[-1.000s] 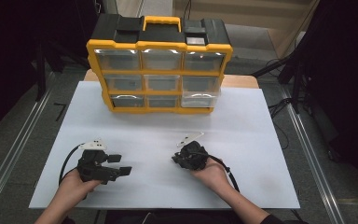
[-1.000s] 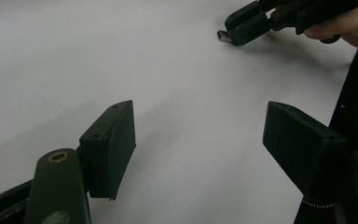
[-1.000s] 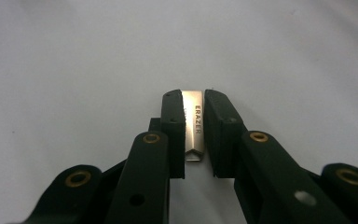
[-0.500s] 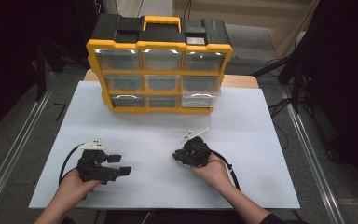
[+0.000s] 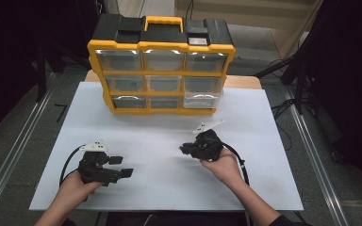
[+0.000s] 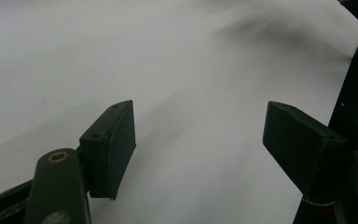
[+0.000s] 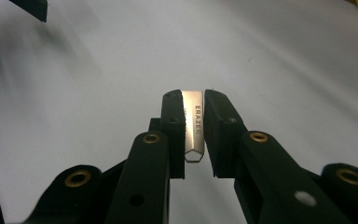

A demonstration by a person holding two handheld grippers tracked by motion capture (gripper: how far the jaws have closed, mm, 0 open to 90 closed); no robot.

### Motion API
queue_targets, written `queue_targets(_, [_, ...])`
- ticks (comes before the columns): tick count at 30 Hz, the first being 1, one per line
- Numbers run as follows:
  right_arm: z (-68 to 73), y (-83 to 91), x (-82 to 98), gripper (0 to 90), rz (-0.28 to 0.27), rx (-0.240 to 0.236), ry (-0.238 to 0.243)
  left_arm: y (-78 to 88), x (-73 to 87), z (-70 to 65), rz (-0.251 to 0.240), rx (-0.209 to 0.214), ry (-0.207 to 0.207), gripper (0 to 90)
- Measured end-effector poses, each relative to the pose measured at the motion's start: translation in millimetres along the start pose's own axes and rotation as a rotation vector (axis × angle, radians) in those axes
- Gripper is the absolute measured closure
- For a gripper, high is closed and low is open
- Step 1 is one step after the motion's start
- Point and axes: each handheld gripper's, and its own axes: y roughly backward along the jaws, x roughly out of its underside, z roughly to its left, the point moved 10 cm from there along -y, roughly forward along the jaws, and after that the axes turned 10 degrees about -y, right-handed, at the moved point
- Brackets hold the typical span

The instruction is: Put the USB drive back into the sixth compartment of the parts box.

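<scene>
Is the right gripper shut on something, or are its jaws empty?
Shut on something. In the right gripper view, the right gripper clamps a thin silvery strip marked ERAZER between both pads; no gap shows.

High view above the person's side, looking forward and down over the whole table [image 5: 160, 127], left gripper view low and close along its jaws, right gripper view likewise (both share the white tabletop [image 6: 168, 56] with it)
</scene>
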Motion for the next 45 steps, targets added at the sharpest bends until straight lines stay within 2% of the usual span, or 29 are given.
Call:
queue_targets(18, [-16.3,17.2,-5.9,76.4,-0.005,-0.004,-0.032,0.0,0.0,-0.1,0.0,0.001,0.0,26.6])
queue_targets(23, [-21.8,21.5,-5.8,76.3,-0.005,0.009,-0.042,0.2,0.0,-0.1,0.0,0.001,0.0,26.6])
queue_targets(33, [-33.3,34.6,-10.8,76.3,-0.029,0.012,-0.069,-0.1,0.1,-0.1,0.001,0.001,0.0,26.6])
queue_targets(36, [-38.1,37.0,-11.0,76.3,-0.013,0.018,-0.083,-0.3,0.4,0.3,0.004,-0.001,-0.002,26.6])
queue_targets(45, [-39.3,48.0,-20.4,76.3,-0.026,-0.005,-0.074,-0.4,0.4,0.4,0.003,-0.003,0.0,26.6])
